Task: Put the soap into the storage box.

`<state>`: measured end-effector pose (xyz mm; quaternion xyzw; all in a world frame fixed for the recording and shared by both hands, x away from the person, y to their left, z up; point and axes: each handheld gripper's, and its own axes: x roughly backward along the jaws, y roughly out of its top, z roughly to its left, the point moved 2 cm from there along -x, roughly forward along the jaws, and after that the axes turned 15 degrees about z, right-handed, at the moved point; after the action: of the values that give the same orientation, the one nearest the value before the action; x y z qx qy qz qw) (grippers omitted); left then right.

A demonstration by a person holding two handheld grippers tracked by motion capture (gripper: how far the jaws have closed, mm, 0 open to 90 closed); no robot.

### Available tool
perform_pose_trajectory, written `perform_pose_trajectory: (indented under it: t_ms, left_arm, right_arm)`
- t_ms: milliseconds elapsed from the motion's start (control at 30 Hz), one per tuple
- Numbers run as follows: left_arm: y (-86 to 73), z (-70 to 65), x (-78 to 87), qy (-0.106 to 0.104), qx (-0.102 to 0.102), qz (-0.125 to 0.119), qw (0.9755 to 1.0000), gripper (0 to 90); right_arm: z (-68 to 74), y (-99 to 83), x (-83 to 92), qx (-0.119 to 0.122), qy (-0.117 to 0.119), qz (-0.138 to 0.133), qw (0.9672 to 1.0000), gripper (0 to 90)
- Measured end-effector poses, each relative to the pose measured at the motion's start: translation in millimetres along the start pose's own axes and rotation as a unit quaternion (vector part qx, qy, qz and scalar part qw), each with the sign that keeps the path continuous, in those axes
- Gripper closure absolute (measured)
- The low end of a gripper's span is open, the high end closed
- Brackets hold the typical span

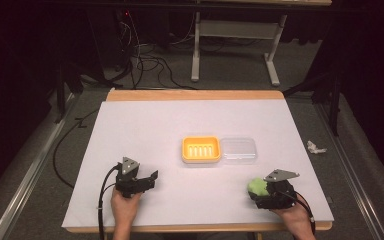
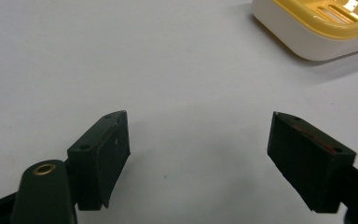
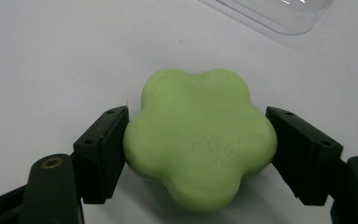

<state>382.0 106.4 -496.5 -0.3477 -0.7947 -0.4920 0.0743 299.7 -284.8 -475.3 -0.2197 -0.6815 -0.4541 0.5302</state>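
Note:
A green flower-shaped soap point(image 3: 200, 140) sits between the jaws of my right gripper point(image 3: 196, 128), and both jaws press against its sides. In the high view the soap point(image 1: 257, 187) is near the table's front right, just ahead of the right gripper point(image 1: 260, 194). My left gripper point(image 1: 150, 179) rests at the front left, open, with bare table between its jaws point(image 2: 198, 135). A yellow soap dish point(image 1: 201, 149) with a slotted insert stands mid-table, and its white-sided corner point(image 2: 317, 32) shows in the left gripper view. A clear lid point(image 1: 238, 149) lies right beside the dish; its edge point(image 3: 279, 14) shows beyond the soap.
The white table sheet point(image 1: 190, 200) ends in a wooden front edge by the person's hands. A crumpled white scrap point(image 1: 316, 147) lies on the floor right of the table. Cables point(image 1: 150, 62) and a desk frame point(image 1: 235, 45) are behind the table.

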Motion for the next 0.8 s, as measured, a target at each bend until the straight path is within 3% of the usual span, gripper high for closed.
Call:
perform_pose_trajectory:
  t_ms: [300, 800]
  left_arm:
    - [0.1, -0.1, 0.1, -0.001, 0.001, 0.0, 1.0, 21.6]
    - [0.0, 0.2, 0.2, 0.0, -0.001, 0.002, 1.0, 21.6]
  right_arm:
    - [-0.3, 9.1, 2.6, -0.001, 0.002, -0.024, 0.9997, 25.7]
    - [8.6, 22.5, 6.8, 0.029, -0.01, -0.043, 0.9986, 25.8]
